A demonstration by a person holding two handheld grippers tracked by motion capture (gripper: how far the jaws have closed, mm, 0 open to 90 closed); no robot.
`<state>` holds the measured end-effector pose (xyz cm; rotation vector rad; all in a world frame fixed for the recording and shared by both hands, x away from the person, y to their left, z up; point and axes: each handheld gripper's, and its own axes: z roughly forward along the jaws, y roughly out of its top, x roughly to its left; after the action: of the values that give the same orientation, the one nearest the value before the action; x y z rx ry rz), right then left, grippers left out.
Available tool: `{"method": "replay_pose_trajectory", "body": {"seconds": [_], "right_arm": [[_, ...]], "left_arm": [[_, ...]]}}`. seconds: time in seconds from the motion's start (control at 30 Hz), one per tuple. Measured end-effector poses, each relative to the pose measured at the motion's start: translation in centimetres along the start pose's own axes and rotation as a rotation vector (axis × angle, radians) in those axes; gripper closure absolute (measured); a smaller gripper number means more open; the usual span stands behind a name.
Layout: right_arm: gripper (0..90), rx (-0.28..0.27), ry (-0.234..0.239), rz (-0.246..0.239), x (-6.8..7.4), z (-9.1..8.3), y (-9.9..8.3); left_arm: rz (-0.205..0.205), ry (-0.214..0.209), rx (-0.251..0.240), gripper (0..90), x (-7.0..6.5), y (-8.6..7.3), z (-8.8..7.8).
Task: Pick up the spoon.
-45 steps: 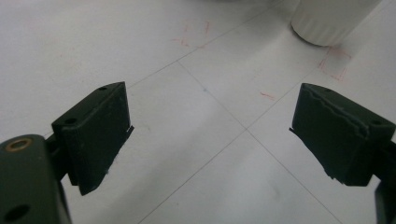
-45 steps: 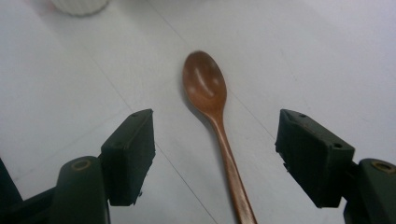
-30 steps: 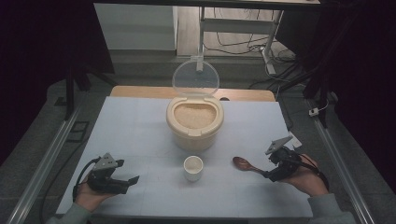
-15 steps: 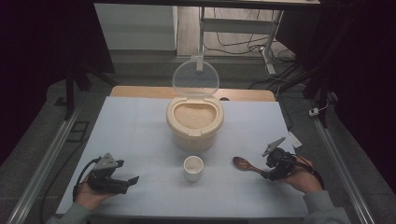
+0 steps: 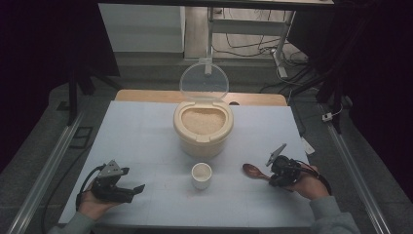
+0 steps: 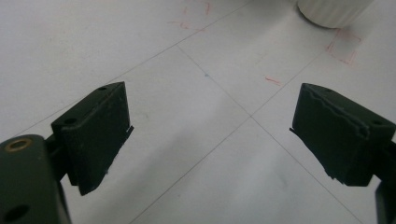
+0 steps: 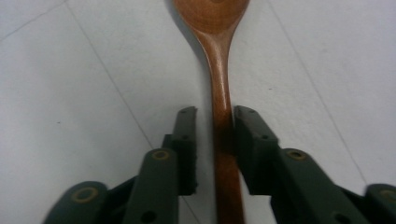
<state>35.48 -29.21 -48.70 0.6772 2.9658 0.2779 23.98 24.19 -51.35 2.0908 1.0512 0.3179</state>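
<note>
High view. White bench (image 5: 146, 126), faint grid lines; no readable writing. Wooden spoon (image 5: 254, 171) flat at near right, long axis left-right, bowl end pointing left toward small white cup (image 5: 201, 175), handle end at right gripper (image 5: 275, 177). Cream rice container (image 5: 203, 127) at bench centre, clear lid (image 5: 204, 83) raised upright at far side. Left gripper (image 5: 127, 191) at near left, well apart from spoon and cup, held in hand (image 5: 92, 202).

Left gripper view. Jaws spread wide, nothing between, bare bench below. Red pen marks, not legible. Ribbed base of cup (image 6: 334, 11) at far right.

Right gripper view. Spoon (image 7: 219, 56) lengthwise between jaws, bowl end pointing away. Jaws just closing, narrowed around handle; right pad (image 7: 246, 140) against it, slim gap at left pad (image 7: 187, 140). Spoon lying on bench.
</note>
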Motion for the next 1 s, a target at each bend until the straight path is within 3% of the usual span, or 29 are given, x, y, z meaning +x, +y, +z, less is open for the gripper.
{"method": "replay_pose_trajectory", "body": {"seconds": [0.13, 0.27, 0.4, 0.53, 0.7, 1.0], "right_arm": [[79.8, 0.011, 0.010, -0.017, -0.1, 0.1, 0.2], [80.6, -0.003, 0.019, 0.007, -0.2, 0.0, 0.0], [80.9, -0.024, -0.020, -0.021, 0.3, -0.1, -0.2], [80.9, -0.039, -0.009, -0.007, 0.3, -0.2, -0.4], [80.9, -0.153, 0.013, 0.047, 0.3, -0.9, -1.4], [80.9, -0.302, 0.001, 0.029, 1.6, -3.8, -2.1]], "left_arm": [[0.001, -0.001, 0.000, 11.4, 0.0, 0.0, 0.0], [0.004, -0.002, 0.002, 11.4, -0.1, 0.0, 0.0], [0.003, -0.001, 0.002, 11.4, -0.1, 0.0, 0.1], [0.003, -0.001, 0.006, 11.4, 0.0, 0.0, 0.1], [0.000, 0.000, -0.004, 11.4, 0.0, 0.1, -0.1], [0.003, -0.001, -0.002, 11.5, -0.1, 0.2, -0.1]]}}
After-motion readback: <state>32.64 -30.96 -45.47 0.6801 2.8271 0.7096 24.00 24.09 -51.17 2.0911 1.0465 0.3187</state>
